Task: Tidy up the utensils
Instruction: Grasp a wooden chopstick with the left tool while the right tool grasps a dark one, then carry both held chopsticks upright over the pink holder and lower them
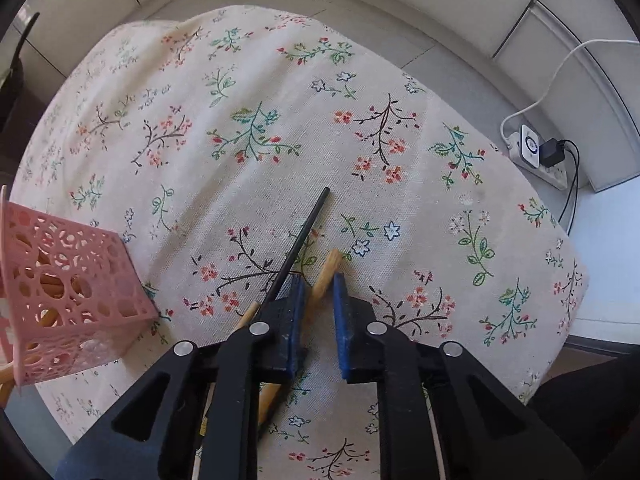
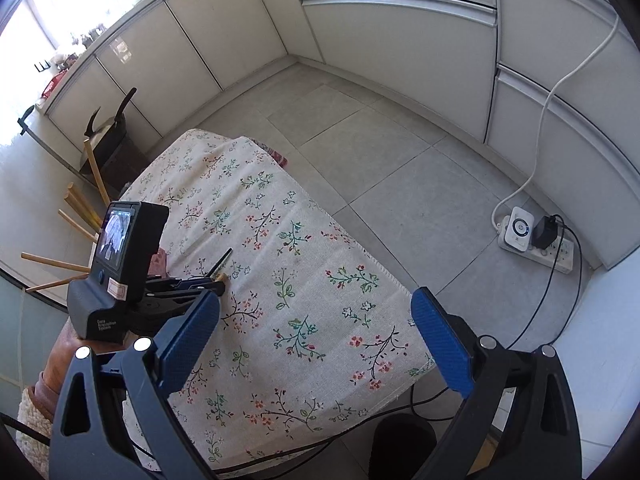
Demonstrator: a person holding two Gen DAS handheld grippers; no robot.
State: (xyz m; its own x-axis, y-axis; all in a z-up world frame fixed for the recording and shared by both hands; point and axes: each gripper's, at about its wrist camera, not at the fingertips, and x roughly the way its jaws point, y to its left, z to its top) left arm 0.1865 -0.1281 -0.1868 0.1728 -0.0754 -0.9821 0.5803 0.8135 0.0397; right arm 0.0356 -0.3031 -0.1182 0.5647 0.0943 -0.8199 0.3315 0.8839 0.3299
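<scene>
A pale wooden chopstick (image 1: 330,266) lies slanted on the flowered tablecloth (image 1: 280,100). My left gripper (image 1: 319,278) points steeply down over it, and its blue pads (image 1: 296,320) are narrowed onto the chopstick with only a small gap left. A black chopstick (image 1: 304,232) runs along the outside of the left finger. The pink openwork basket (image 1: 76,292) stands to the left with several wooden sticks in it. In the right wrist view my right gripper (image 2: 318,332) hangs wide open above the cloth, holding nothing. The left gripper (image 2: 204,284) shows there beside both chopstick tips.
The cloth-covered table (image 2: 320,360) ends at the right and near edges, with tiled floor beyond. A power strip (image 2: 536,240) with a charger and cables lies on the floor at the right. White cabinets line the walls. A dark pan (image 2: 108,136) sits beyond the table's far left.
</scene>
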